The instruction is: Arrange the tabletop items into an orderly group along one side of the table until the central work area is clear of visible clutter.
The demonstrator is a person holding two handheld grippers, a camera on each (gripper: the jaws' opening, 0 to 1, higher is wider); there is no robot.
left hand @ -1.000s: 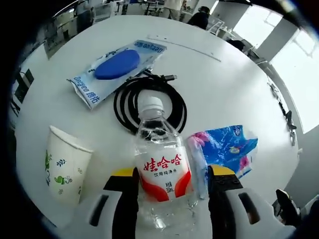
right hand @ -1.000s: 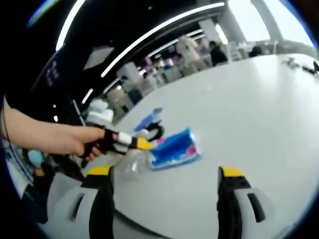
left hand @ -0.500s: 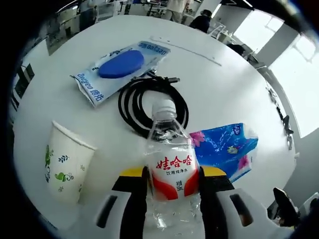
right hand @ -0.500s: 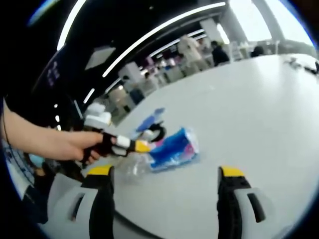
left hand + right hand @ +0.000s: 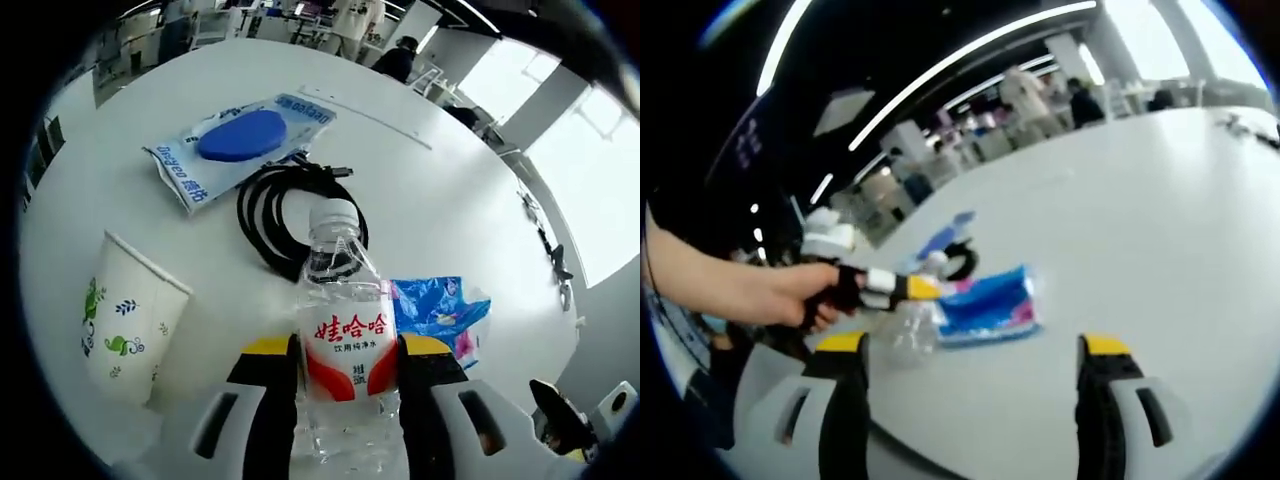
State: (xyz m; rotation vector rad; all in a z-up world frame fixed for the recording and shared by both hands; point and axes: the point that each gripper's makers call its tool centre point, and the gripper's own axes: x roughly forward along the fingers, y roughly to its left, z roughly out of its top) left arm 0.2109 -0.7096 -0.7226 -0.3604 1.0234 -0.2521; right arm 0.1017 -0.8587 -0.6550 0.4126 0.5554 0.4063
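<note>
water bottle (image 5: 345, 340) base cut by frame edge; hides part of tissue pack (image 5: 440, 312); background people blurred.

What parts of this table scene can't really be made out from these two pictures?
- Water bottle: its base, in the left gripper view, is cut off behind the left gripper.
- Tissue pack: the bottle covers its near end; its print is too small to read.
- Black cable: the bottle cap hides the near loop.
- In the right gripper view, the bottle and cable are blurred and tiny.
- Paper cup: its inside is out of sight.
</note>
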